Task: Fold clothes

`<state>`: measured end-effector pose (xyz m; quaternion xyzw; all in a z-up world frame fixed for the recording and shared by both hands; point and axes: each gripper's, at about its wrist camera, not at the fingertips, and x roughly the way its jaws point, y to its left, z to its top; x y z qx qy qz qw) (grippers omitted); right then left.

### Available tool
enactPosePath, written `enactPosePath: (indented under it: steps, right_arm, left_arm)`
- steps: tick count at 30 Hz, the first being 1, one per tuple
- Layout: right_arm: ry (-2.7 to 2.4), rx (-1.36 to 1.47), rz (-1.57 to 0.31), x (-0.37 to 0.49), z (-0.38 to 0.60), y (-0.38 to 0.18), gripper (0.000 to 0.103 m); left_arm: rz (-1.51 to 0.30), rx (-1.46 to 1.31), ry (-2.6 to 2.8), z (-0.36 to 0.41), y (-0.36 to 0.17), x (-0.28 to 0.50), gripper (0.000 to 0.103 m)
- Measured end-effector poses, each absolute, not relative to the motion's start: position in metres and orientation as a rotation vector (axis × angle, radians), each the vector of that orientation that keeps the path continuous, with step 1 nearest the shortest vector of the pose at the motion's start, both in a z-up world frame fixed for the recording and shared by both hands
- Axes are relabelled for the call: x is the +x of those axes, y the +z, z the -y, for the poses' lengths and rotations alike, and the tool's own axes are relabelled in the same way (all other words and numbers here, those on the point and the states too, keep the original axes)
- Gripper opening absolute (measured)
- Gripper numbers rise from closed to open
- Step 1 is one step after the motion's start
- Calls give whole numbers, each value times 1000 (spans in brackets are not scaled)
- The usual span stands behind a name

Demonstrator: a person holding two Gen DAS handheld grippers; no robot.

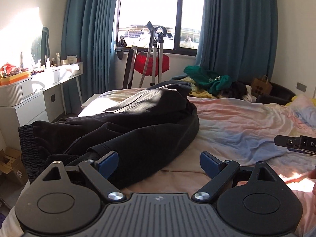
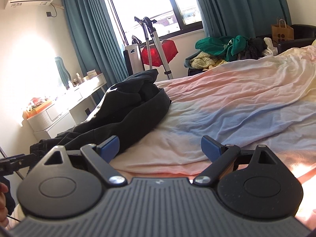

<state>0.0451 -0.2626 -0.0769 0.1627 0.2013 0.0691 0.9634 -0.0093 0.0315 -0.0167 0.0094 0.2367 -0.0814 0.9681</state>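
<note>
A black garment (image 1: 126, 126) lies crumpled along the left side of the bed (image 1: 246, 122), its ribbed waistband at the near left. My left gripper (image 1: 159, 165) hovers just above its near end, blue pads wide apart, open, nothing pressed between them. In the right wrist view the same black garment (image 2: 128, 112) lies ahead and to the left. My right gripper (image 2: 160, 148) is open over the pastel sheet (image 2: 227, 108), holding nothing. The right gripper's body (image 1: 296, 144) shows at the left view's right edge; the left gripper's body (image 2: 11, 164) shows at the right view's left edge.
A heap of green, yellow and dark clothes (image 1: 209, 81) lies beyond the bed's far side beside a brown paper bag (image 1: 261, 86). A white dresser (image 1: 35, 94) with small items stands left. A garment steamer stand (image 1: 156, 55) and red cloth stand under the window.
</note>
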Motion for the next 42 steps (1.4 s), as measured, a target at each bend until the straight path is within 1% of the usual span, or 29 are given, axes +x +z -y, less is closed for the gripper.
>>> enactPosePath:
  steps: [2,8,12,17,21,27,30,33,34,35,36,37,38,42]
  right_arm:
    - [123,322,-400,44,263,-75,91]
    - [68,340,-396,44,274,-74,91]
    - [14,437,-423,49,293,-79,91]
    - [-24,530,-431,58,311,-90,91]
    - [-13,585,-494,81,318,-110,91]
    - [-58,648,-577,115,328,-144,91]
    - [-75,679,-599,127,335,-158,91]
    - [-84,702,-621,133,339,-171,91]
    - [-84,711,-629,135,340,-174,91]
    - [-85,720,-637,136,341,-177,91]
    - [-86,721,-636,137,341,-178,91]
    - [-85,722,-630,137,341,-177,91]
    - [-80,717,-626,137,341,-177,91]
    - [-86,705,-615,139,341,-174,91]
  left_arm:
    - [-495,44,-197,-19,-21,2,89]
    - [-484,186,-237,31,-38,64,86]
    - [-412,301,-315,74,-57,111,87]
    - [-370,397,-278,135,-81,175,87]
    - [-356,507,-234,178,-101,231,86]
    - [-449,675,-228,232,-137,313,71]
    - [-527,702,-190,247,-155,346,70]
    - [-565,743,-149,253,-168,363,57]
    - [-567,742,-142,252,-168,364,43]
    - [-568,741,-135,250,-168,365,32]
    - [-570,740,-128,249,-168,366,25]
    - [-570,735,-123,248,-166,365,11]
    - [-569,723,-122,247,-161,361,7]
    - [-525,687,-179,247,-133,330,4]
